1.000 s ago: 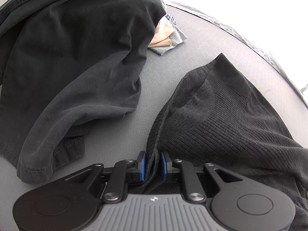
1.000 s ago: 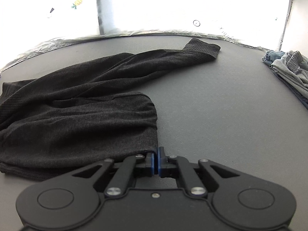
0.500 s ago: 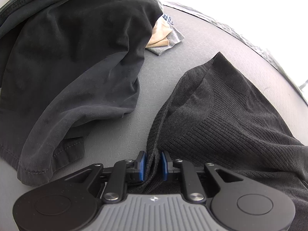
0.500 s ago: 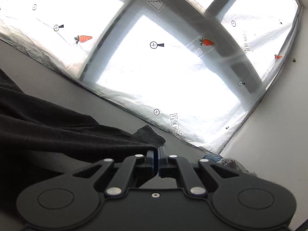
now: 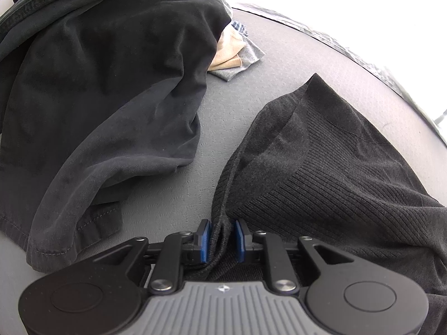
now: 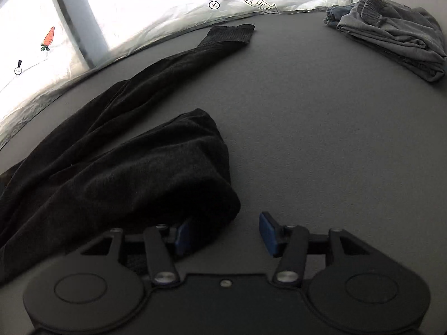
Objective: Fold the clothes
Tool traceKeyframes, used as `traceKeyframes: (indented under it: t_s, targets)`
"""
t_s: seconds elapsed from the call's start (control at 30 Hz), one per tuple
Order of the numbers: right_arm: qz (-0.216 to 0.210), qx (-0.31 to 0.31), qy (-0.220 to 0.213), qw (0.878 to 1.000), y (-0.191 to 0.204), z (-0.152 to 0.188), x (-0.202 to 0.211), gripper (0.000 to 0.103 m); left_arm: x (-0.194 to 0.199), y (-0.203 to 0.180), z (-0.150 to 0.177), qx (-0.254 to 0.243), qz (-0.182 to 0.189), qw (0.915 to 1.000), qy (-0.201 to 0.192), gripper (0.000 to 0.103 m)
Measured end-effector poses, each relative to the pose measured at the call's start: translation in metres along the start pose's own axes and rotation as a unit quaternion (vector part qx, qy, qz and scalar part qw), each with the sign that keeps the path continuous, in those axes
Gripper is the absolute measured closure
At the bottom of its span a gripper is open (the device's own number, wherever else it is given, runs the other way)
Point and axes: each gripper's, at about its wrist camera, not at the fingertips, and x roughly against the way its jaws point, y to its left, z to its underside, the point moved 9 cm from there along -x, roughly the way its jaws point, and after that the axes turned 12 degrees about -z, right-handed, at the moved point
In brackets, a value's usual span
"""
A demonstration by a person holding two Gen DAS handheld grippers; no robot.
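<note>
Fingers of the right gripper (image 6: 226,233) now stand wide apart with nothing between them, whereas half a second ago and a full second ago they were pinched shut on the hem of the dark knit sweater (image 6: 117,173). That camera was tipped up at the foil-covered window half a second ago and now looks down across the grey table (image 6: 321,139) again. The released corner of the sweater lies in a rounded fold on the table, draped over the gripper's left blue pad (image 6: 183,233), while the right pad is clear of cloth. Beyond it one sleeve (image 6: 195,53) stretches flat toward the far edge, its ribbed cuff near the crinkled foil sheet (image 6: 156,25) with its carrot print. A folded grey garment (image 6: 391,36) sits well apart at the far right. The left gripper (image 5: 222,237) is unchanged across all three moments: its blue pads are drawn in narrow on a bunched edge of the same sweater (image 5: 335,173), which spreads away to the right over the table (image 5: 279,69). To its left lies a heap of black clothes (image 5: 106,83), with a beige and grey piece (image 5: 234,55) peeking out behind it, both as before.
</note>
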Motion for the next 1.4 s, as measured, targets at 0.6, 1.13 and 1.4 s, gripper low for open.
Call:
traceKeyframes:
  t_s: [0.6, 1.13, 1.4]
  targets:
    - [0.019, 0.12, 0.0, 0.993, 0.037, 0.003, -0.017, 0.067, -0.016, 0.018, 0.007, 0.011, -0.036, 0.9992, 0.014, 0.008]
    - [0.233, 0.411, -0.195, 0.86, 0.047, -0.081, 0.064, 0.095, -0.024, 0.013, 0.007, 0.004, -0.032, 0.9995, 0.007, 0.0]
    - [0.181, 0.276, -0.008, 0.944, -0.003, -0.002, 0.012, 0.08, -0.024, 0.014, 0.008, 0.003, -0.03, 0.9995, 0.005, 0.0]
